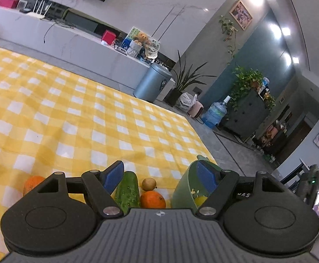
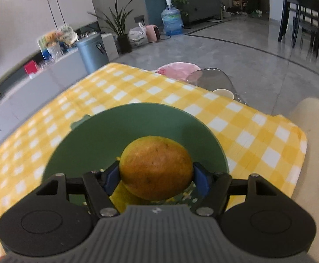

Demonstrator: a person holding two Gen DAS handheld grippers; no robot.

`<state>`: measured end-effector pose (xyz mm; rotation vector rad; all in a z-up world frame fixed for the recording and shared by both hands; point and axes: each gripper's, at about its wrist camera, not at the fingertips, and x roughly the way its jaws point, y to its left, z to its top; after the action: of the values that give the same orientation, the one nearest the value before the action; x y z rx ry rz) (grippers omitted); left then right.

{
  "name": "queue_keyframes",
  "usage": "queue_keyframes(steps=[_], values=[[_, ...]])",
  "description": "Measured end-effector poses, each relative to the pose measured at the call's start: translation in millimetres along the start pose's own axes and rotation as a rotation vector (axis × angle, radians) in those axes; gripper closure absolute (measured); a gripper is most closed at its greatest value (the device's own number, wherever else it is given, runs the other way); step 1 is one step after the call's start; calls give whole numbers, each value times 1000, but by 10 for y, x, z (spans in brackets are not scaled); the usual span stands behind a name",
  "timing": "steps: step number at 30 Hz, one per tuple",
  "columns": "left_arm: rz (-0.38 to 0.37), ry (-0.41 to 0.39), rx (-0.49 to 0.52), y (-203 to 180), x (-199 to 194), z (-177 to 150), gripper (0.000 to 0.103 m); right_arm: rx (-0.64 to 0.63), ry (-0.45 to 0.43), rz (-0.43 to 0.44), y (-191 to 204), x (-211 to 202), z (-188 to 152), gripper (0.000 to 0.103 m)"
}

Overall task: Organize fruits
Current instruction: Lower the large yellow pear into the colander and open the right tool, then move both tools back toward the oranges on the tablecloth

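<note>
My right gripper [image 2: 156, 174] is shut on a large yellow-orange fruit [image 2: 156, 166], held above the green bowl [image 2: 107, 129]; a yellow fruit [image 2: 122, 199] lies in the bowl beneath it. My left gripper [image 1: 160, 178] stands open over the yellow checked tablecloth [image 1: 71, 114], nothing between its blue pads [image 1: 113, 176]. Just ahead of it lie a green cucumber [image 1: 126, 190], a small brownish round fruit [image 1: 149, 184] and an orange [image 1: 153, 199]. Another orange [image 1: 31, 184] shows at the left. The green bowl [image 1: 183, 188] stands by its right finger, with a yellow fruit [image 1: 200, 199] inside.
A pink plate [image 2: 179, 69], a clear glass dish [image 2: 212, 77] and a small white cup [image 2: 224, 93] sit past the table's far edge. The table edge [image 1: 203, 140] drops to grey floor at the right. A blue-grey bin [image 1: 151, 84] and plants stand beyond.
</note>
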<state>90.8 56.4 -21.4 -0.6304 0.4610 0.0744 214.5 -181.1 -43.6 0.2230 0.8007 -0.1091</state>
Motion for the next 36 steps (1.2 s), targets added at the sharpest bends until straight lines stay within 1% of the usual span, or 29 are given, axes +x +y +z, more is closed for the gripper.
queue_keyframes(steps=[3, 4, 6, 10, 12, 16, 19, 24, 27, 30, 32, 34, 36], values=[[-1, 0, -23, 52, -2, 29, 14, -9, -2, -25, 14, 16, 5, 36], [-1, -2, -35, 74, -13, 40, 14, -14, -2, -28, 20, 16, 6, 34], [-8, -1, -61, 121, -22, 57, 14, -18, 7, -22, 26, 21, 14, 31], [-15, 5, -126, 235, -28, 90, 14, -20, 3, -16, 48, -17, 6, 31], [-17, 5, -142, 275, -33, 103, 14, 24, -8, 20, -3, -53, 13, 31], [-16, 5, -137, 291, -31, 105, 14, 113, -43, 103, -115, -124, 23, 31], [-9, 10, -110, 259, -21, 92, 14, 123, -80, 140, -131, -160, 8, 31], [13, 2, -48, 159, -15, 58, 14, 137, -97, 236, -153, -199, -51, 31], [19, -8, -9, 98, -25, 38, 14, 136, -127, 289, -153, -245, -55, 31], [31, -25, 23, 28, -46, 12, 14, 105, -156, 340, -116, -303, -73, 31], [57, -30, 53, -31, -50, -6, 14, 79, -174, 376, -88, -345, -86, 30], [81, -27, 92, -94, -48, -29, 14, 57, -193, 394, -58, -395, -102, 28], [76, -14, 106, -138, -72, -44, 14, 34, -188, 408, -40, -450, -106, 26]])
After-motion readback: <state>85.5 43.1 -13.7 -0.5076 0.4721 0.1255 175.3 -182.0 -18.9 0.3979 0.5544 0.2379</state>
